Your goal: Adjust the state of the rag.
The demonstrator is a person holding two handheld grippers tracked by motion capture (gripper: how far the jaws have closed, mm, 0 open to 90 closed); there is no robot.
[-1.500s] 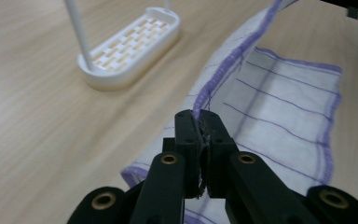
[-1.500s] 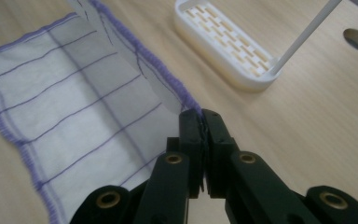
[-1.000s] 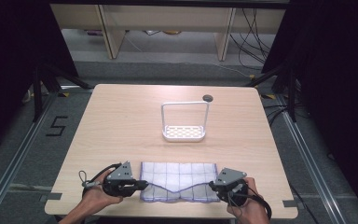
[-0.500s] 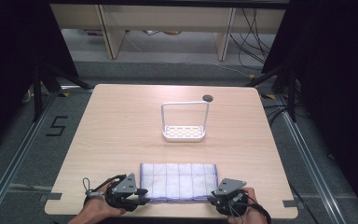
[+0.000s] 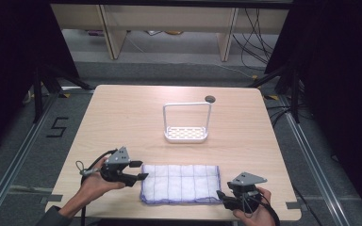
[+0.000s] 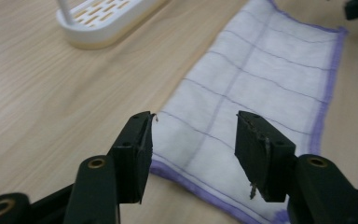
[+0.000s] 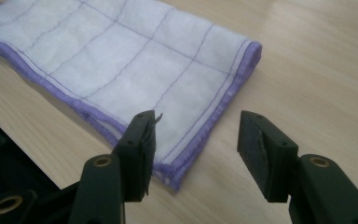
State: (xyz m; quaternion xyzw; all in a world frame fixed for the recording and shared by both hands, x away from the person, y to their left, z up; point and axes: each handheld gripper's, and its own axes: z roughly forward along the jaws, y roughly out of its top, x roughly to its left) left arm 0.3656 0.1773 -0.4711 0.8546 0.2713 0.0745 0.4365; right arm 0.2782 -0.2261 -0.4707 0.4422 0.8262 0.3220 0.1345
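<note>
Cloth (image 7: 135, 70) far edge cut off; right gripper (image 7: 193, 140) fingers apart

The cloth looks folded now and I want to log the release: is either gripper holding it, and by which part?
Nothing is held. The left gripper and right gripper have just been opening; both stand open over the cloth near its ends, pads clear.
</note>
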